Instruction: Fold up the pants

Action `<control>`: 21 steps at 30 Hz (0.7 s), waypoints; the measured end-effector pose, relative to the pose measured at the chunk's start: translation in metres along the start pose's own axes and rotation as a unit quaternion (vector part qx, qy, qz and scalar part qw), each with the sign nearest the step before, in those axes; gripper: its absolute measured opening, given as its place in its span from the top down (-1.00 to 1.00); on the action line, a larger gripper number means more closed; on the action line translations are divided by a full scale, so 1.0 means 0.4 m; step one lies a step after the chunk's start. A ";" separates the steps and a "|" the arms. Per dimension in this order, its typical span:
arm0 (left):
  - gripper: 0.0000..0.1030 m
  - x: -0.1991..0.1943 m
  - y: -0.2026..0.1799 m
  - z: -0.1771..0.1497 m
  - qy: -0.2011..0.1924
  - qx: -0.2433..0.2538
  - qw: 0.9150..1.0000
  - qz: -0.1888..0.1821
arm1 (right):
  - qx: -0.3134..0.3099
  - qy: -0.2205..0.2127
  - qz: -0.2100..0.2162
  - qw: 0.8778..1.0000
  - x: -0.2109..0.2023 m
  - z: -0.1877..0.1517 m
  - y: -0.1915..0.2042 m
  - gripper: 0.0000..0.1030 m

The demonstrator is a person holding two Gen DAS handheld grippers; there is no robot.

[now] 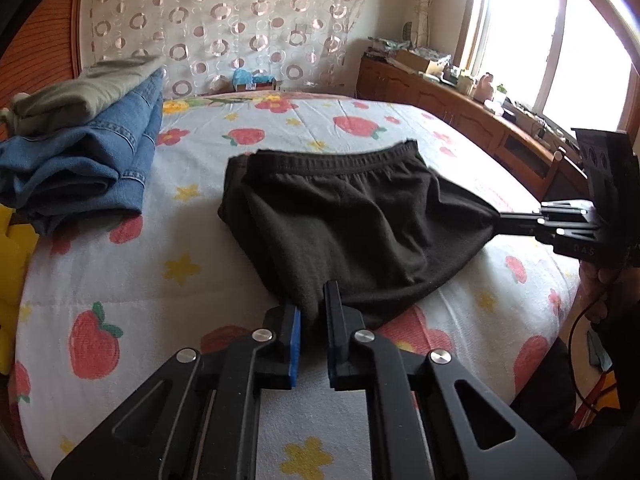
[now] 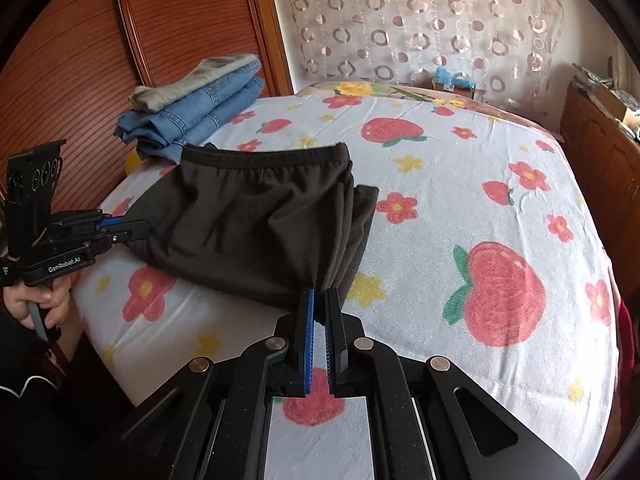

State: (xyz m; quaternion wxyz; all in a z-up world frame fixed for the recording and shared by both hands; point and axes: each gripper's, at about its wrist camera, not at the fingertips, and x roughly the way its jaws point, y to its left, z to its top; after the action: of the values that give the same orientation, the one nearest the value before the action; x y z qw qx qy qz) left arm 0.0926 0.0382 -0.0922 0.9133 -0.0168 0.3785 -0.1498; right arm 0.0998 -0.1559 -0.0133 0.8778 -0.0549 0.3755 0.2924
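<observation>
Both grippers — left gripper (image 1: 314, 312), right gripper (image 2: 320, 304) — pinch pants (image 1: 344, 220) edge.

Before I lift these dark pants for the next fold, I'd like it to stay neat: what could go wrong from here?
1. Both tools, left tool and right tool, pinch only small bunches at the near edge of the dark pants, so the cloth may slip out.
2. The layers look uneven, so the fold could skew.
3. The folded jeans lie close behind; a swing could nudge them.
</observation>
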 end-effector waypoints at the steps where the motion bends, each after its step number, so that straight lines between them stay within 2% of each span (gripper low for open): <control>1: 0.81 -0.009 0.000 0.002 -0.001 -0.003 1.000 -0.005 | 0.000 -0.002 0.002 1.000 -0.008 -0.002 0.002 0.91; 6: 0.81 -0.057 -0.014 -0.002 -0.006 0.006 1.000 -0.014 | -0.003 -0.007 0.007 1.000 -0.050 -0.024 0.018 0.91; 21: 0.81 -0.098 -0.056 -0.062 0.014 0.027 0.999 -0.027 | -0.016 0.010 0.011 1.000 -0.130 -0.079 0.065 0.91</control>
State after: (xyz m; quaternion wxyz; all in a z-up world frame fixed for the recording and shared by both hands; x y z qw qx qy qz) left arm 0.0431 0.0299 -0.0798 0.9036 -0.0001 0.3863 -0.1849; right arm 0.0370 -0.1692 0.0033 0.8696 -0.0676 0.3800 0.3080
